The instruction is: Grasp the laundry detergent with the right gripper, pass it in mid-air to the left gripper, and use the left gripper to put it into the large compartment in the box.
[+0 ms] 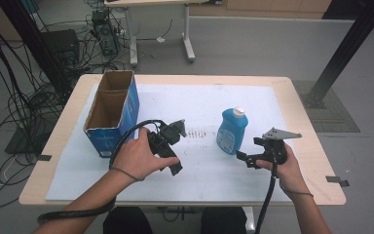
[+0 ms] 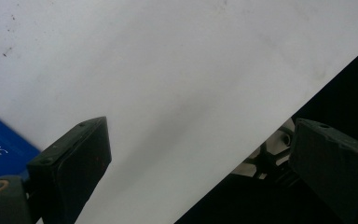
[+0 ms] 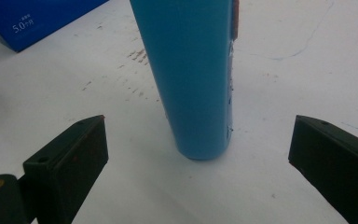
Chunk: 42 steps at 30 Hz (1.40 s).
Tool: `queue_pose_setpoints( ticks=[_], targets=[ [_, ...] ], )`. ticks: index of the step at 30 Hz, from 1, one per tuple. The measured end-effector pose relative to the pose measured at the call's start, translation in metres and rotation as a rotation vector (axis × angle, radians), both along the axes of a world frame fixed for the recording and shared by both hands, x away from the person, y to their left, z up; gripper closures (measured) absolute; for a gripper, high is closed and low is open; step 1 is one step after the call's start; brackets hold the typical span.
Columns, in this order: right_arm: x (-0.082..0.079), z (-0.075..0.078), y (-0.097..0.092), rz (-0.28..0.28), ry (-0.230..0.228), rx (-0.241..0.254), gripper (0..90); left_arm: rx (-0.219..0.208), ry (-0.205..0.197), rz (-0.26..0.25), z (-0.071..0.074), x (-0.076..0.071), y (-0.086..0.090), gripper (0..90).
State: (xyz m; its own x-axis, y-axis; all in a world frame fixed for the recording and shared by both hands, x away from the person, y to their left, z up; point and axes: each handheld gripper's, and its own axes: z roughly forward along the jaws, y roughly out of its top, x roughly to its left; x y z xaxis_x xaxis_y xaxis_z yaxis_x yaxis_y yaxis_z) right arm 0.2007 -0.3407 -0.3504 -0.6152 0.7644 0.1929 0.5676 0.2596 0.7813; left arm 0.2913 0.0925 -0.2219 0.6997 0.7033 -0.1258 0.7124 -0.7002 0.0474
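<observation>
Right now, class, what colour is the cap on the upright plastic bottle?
White cap on the blue bottle, clearest in the high view.

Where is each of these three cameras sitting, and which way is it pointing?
High view: above the person's side, looking forward and down at the table; forearms, both hands show.
Left gripper view: on the left gripper, facing white sheet; own open fingers.
Right gripper view: on the right gripper, facing the blue bottle; open fingers.
Shared: bottle, blue box.
</observation>
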Motion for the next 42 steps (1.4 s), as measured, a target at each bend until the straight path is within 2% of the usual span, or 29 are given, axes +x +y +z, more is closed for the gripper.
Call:
queue_pose_setpoints(
  ticks=[30,42],
  targets=[
    [0.002,-0.007,0.001,0.021,-0.01,0.014,2.0,-0.004,-0.013,0.009,0.006,0.0,0.004,5.9],
    [0.007,-0.01,0.006,0.026,-0.014,0.013,2.0,-0.003,-0.006,0.006,0.003,0.001,0.003,5.9]
  ],
)
